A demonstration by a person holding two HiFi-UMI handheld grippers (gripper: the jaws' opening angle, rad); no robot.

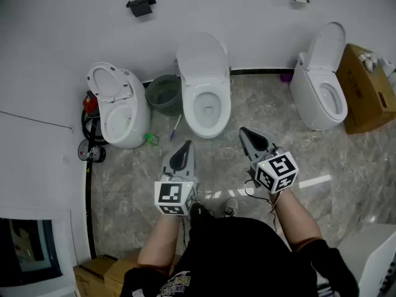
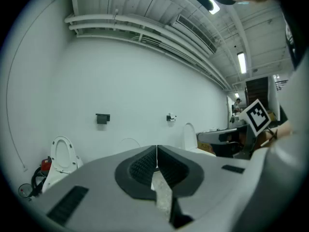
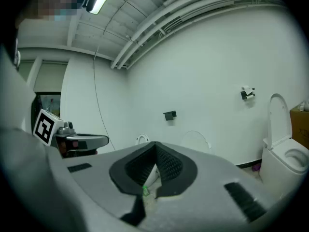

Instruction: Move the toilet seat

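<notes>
Three white toilets stand along the wall. The middle toilet (image 1: 205, 101) is straight ahead of me, with its lid (image 1: 201, 54) raised against the wall and the bowl open. My left gripper (image 1: 185, 143) is in the air short of its front rim and is shut on nothing. My right gripper (image 1: 243, 130) is level with the bowl's right side, also shut and empty. In the left gripper view the jaws (image 2: 157, 150) meet with nothing between them. The right gripper view (image 3: 154, 148) shows the same. Both grippers are apart from the toilet.
The left toilet (image 1: 117, 107) has its seat up; the right toilet (image 1: 322, 88) has its lid up. A grey waste bin (image 1: 164, 93) stands between the left and middle toilets. A cardboard box (image 1: 366, 88) stands far right. Red and black items (image 1: 90, 122) lie far left.
</notes>
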